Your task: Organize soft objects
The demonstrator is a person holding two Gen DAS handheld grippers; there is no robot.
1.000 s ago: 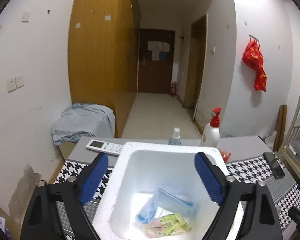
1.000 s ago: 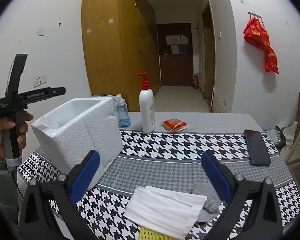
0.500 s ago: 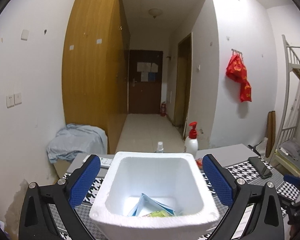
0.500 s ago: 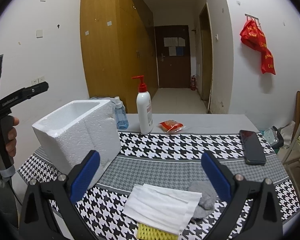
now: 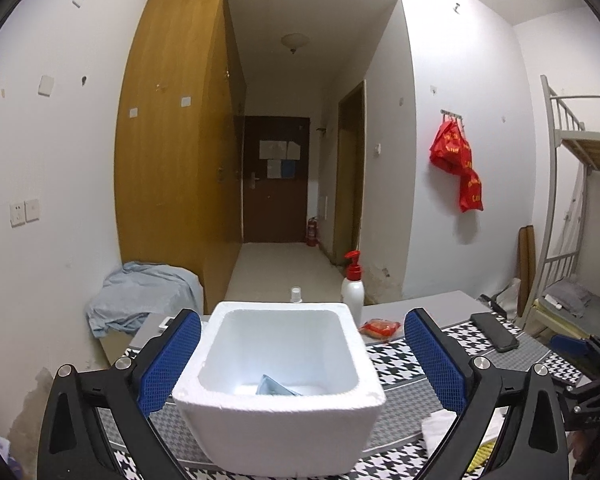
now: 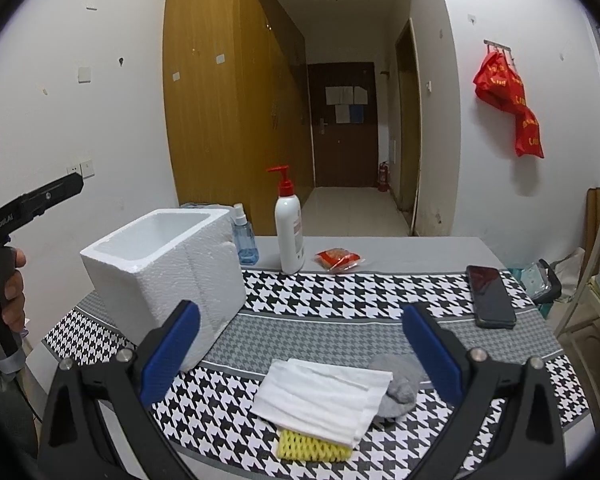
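Foam box (image 5: 278, 392) on the worktop (image 6: 332, 320) already holds at least one soft thing: a blue cloth (image 5: 274, 387) shows low inside, the rest of the floor hidden by the near wall. Left to sort, by my reading: a white folded cloth (image 6: 324, 398), a grey sock (image 6: 400, 384) and a yellow foam net (image 6: 312, 446). The left gripper (image 5: 300, 364) has its fingers spread wide and empty, the box straight ahead at 12 o'clock. The right gripper (image 6: 300, 354) is likewise spread and empty; the pile lies between its fingers, the sock nearest the 3 o'clock one.
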